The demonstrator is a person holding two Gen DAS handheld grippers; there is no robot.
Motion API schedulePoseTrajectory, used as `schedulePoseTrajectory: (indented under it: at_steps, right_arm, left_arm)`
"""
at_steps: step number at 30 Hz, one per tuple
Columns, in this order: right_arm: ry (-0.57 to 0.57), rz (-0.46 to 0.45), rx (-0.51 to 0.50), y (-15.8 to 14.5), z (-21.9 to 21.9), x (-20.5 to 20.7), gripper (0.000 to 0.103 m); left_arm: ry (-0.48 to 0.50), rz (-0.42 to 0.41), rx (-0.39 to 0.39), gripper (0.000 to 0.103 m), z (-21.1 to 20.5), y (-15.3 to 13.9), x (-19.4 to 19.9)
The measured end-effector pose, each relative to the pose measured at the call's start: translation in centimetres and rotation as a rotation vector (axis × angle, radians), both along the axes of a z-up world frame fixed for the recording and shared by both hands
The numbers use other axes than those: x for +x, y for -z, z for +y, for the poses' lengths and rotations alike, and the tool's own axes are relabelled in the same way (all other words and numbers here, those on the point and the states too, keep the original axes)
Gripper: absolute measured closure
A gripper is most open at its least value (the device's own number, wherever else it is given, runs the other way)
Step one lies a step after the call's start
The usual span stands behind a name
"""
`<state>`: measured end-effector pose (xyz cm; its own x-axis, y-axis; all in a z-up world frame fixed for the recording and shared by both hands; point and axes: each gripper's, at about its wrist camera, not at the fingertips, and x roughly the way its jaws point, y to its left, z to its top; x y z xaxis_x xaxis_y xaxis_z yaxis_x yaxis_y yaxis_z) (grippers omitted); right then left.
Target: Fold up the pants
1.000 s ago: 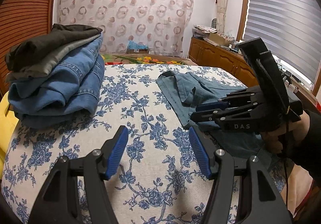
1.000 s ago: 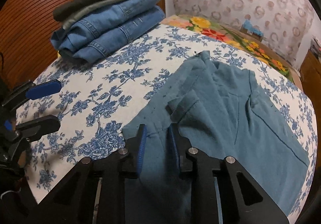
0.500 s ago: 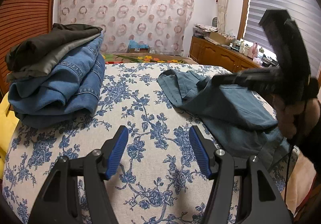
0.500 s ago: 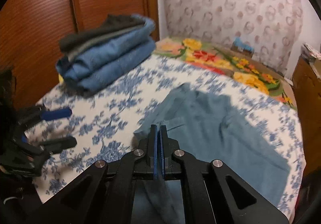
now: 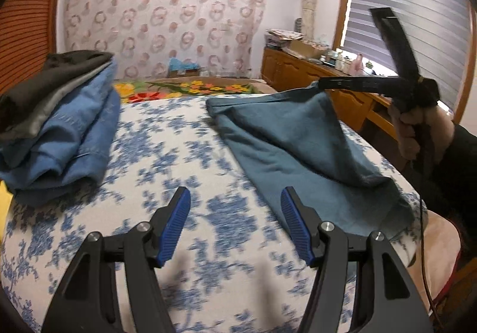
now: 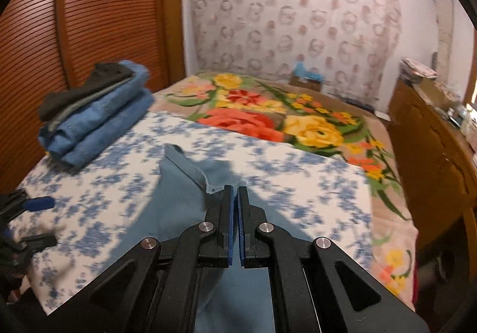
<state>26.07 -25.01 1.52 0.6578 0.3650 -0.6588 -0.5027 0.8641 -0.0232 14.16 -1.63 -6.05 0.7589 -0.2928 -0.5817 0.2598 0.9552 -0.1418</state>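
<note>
Lifting one edge of the teal pants (image 5: 268,151) clear of the blue-floral bedspread (image 5: 167,154), ready to carry it over for a fold. Best done by keeping the pinched edge taut and level, sweeping it across toward the far edge lying nearer the stacked folded jeans (image 5: 62,136), then lowering so both edges line up without dragging the lower layer.

Right gripper (image 6: 234,198) raised above the pants, tilted downward, jaws closed tight on the lifted cloth edge. Left gripper (image 5: 235,213) low over bare bedspread just beside the pants, roughly half open, holding nothing.
</note>
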Motion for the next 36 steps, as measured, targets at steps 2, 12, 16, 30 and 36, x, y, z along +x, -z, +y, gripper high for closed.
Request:
schedulePoseTrajectory:
  at_steps: [2, 12, 16, 30, 36]
  right_arm:
    - [0.02, 0.005, -0.003, 0.3, -0.9, 0.5, 0.103]
    - [0.068, 0.01, -0.05, 2.0, -2.5, 1.6, 0.103]
    - [0.116, 0.008, -0.04, 1.8, -4.1, 2.1, 0.103]
    - [0.16, 0.114, 0.013, 3.5, -6.7, 3.2, 0.101]
    - [0.149, 0.197, 0.066, 5.9, -5.7, 4.4, 0.075]
  left_arm:
    - [0.018, 0.007, 0.003, 0.041, -1.0, 0.0, 0.2]
    - [0.097, 0.047, 0.032, 0.041, -5.1, 0.9, 0.5]
    - [0.102, 0.057, 0.044, 0.041, -5.4, 1.4, 0.8]
    - [0.105, 0.073, 0.052, 0.041, -5.3, 2.0, 1.2]
    - [0.101, 0.077, 0.048, 0.041, -5.2, 2.2, 1.3]
